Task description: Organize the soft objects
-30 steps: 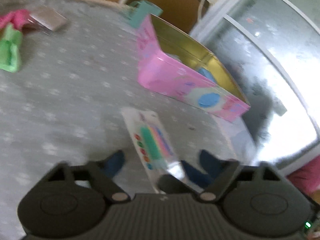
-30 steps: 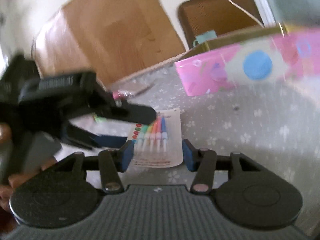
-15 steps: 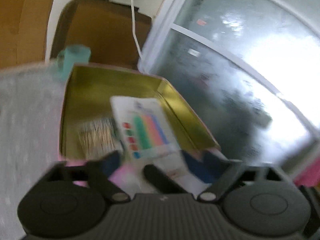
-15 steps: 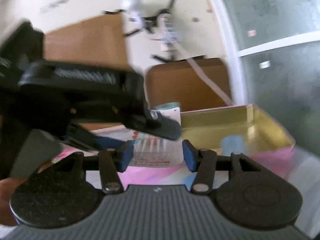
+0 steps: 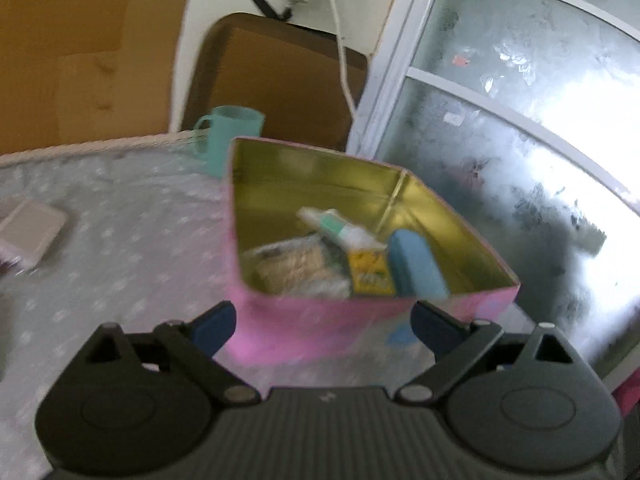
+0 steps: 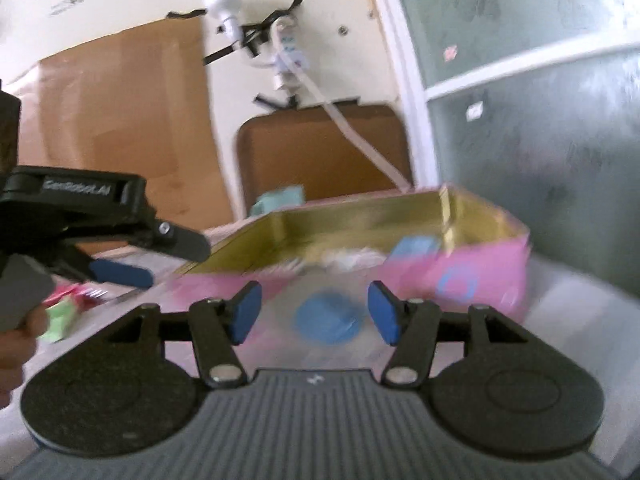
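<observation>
A pink tin box [image 5: 304, 312] with a gold inside stands on the grey flowered cloth. It holds a blue soft piece [image 5: 416, 264], a yellow packet [image 5: 370, 272], a small tube [image 5: 340, 230] and a bag of pale strands [image 5: 296, 268]. My left gripper [image 5: 323, 326] is open and empty just before the box's near wall. My right gripper [image 6: 316, 314] is open and empty, facing the box's pink side [image 6: 472, 280]. The left gripper's body [image 6: 80, 220] shows at the left of the right wrist view.
A teal mug [image 5: 228, 136] stands behind the box. A flat pinkish case [image 5: 30, 232] lies at the left on the cloth [image 5: 120, 240]. Green and pink soft pieces [image 6: 64, 312] lie at far left. A frosted window [image 5: 520, 140] is to the right.
The left gripper carried the candle card from the cloth to above the box and opened; the card is no longer between its fingers. The right gripper rose and turned toward the box.
</observation>
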Demonstrator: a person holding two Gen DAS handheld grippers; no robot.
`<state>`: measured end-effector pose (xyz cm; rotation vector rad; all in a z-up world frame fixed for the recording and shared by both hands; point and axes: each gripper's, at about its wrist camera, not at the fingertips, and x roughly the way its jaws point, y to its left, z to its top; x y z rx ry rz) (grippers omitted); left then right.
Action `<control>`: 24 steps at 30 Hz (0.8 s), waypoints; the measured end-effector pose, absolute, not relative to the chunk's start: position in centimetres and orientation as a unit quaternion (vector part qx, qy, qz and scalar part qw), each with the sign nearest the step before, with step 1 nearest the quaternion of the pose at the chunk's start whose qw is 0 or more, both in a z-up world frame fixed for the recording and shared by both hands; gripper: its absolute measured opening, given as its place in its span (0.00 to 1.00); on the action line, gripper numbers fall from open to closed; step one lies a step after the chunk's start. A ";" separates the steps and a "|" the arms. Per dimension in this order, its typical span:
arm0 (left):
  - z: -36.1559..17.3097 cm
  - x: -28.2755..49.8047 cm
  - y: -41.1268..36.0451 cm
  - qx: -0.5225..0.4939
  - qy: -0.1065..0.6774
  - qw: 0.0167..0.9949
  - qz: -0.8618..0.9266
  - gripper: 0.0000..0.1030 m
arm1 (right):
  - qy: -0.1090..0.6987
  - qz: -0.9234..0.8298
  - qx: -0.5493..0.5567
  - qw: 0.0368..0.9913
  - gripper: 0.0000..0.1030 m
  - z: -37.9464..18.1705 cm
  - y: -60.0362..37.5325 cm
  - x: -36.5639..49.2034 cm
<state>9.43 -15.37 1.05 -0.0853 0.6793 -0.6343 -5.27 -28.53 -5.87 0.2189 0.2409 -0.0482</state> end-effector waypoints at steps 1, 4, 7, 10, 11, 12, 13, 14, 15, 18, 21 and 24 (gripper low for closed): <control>1.0 8.8 -14.5 -0.038 0.327 0.895 -0.300 0.95 | 0.129 -0.016 0.112 0.985 0.58 -6.1 -27.7 -5.7; 0.6 7.7 -12.0 -0.036 0.327 0.901 -0.282 0.95 | 0.160 0.010 0.098 0.982 0.52 -6.3 -25.5 -5.3; -0.5 7.0 -8.4 -0.035 0.338 0.905 -0.256 0.94 | 0.179 0.043 0.076 0.980 0.49 -5.9 -23.0 -4.3; -1.7 7.1 -3.8 -0.033 0.346 0.914 -0.210 0.94 | 0.196 0.087 0.070 0.974 0.48 -5.1 -20.6 -2.4; -2.0 7.4 -2.0 -0.036 0.348 0.918 -0.188 0.94 | 0.201 0.100 0.066 0.972 0.48 -4.8 -20.0 -1.5; -2.3 7.7 -0.2 -0.039 0.349 0.921 -0.167 0.94 | 0.206 0.114 0.061 0.970 0.48 -4.5 -19.0 -0.4; -2.5 7.9 1.4 -0.038 0.347 0.926 -0.147 0.94 | 0.211 0.127 0.056 0.968 0.48 -4.3 -18.1 0.9; -2.7 8.0 3.1 -0.036 0.343 0.931 -0.121 0.94 | 0.219 0.140 0.055 0.964 0.48 -4.1 -16.9 2.6; -3.0 8.2 4.6 -0.037 0.339 0.935 -0.096 0.94 | 0.229 0.150 0.060 0.960 0.48 -4.0 -15.8 4.2; -4.2 8.4 8.2 -0.064 0.325 0.942 -0.048 0.93 | 0.259 0.170 0.089 0.946 0.49 -3.9 -12.0 9.8; -4.1 8.2 9.8 -0.117 0.298 0.946 -0.061 0.94 | 0.292 0.168 0.138 0.931 0.60 -4.2 -8.8 15.6; -3.8 7.9 9.3 -0.103 0.288 0.950 -0.068 0.94 | 0.325 0.161 0.217 0.906 0.79 -4.7 -6.9 21.2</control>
